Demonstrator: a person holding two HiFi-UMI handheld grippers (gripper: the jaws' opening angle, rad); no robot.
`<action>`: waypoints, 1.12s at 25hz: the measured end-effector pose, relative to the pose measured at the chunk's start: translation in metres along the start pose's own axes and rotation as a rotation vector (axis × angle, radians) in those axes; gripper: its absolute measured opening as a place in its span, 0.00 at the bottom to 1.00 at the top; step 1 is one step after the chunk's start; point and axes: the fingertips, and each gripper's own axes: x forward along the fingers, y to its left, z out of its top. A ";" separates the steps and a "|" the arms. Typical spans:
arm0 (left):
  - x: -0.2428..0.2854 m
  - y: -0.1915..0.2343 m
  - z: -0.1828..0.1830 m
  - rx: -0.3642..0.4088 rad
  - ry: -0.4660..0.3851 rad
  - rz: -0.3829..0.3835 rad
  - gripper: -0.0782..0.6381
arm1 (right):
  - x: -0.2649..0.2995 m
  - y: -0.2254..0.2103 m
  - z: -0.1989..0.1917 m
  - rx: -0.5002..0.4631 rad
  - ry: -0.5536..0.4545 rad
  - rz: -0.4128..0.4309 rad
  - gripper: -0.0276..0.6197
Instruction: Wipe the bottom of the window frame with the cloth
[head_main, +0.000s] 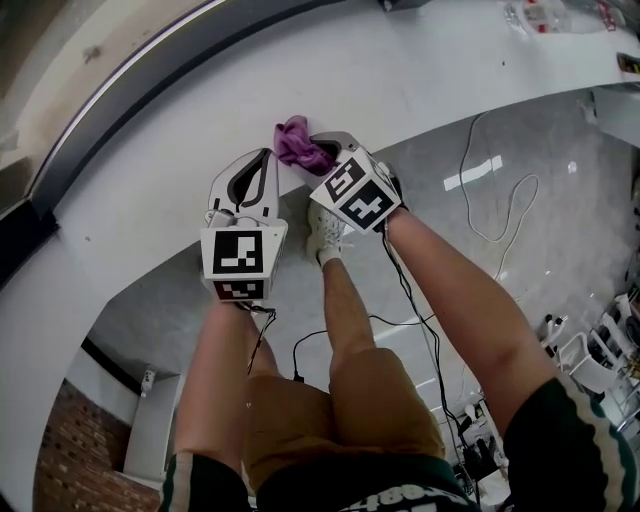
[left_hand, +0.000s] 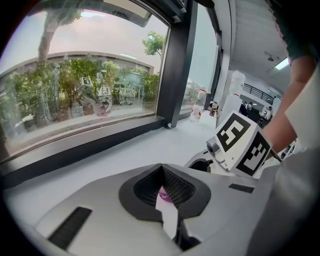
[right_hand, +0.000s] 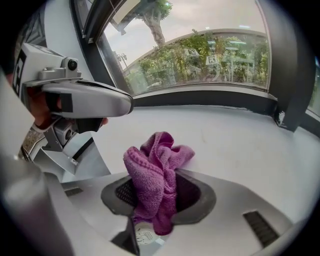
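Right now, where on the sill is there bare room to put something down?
The sill is bare between the cloth and the frame, and rightward up to the bottle. Crowded only at the near edge, where left tongs and right tongs, gripping the cloth, meet.

Light: bright daylight through the window (left_hand: 85, 85), soft and even across the white sill (head_main: 150, 190).
Shadows: faint and soft-edged on the sill in the head view.
Glare: sky pale and washed out in both gripper views; a bright streak on the floor (head_main: 475, 172); dim reflections in the glass.
Distortion: strong fisheye, with straight lines bowed and dark rounded corners in the gripper views.
Focus: nearest foreground slightly soft; cloth (right_hand: 155, 175) clear.
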 end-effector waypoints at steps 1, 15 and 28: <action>0.004 -0.005 0.002 0.003 0.001 -0.006 0.12 | -0.004 -0.006 -0.003 0.005 -0.002 -0.006 0.30; 0.060 -0.054 0.038 0.066 0.019 -0.077 0.12 | -0.048 -0.079 -0.033 0.033 -0.007 -0.058 0.30; 0.095 -0.085 0.055 0.075 0.016 -0.141 0.12 | -0.083 -0.131 -0.054 0.156 -0.032 -0.143 0.30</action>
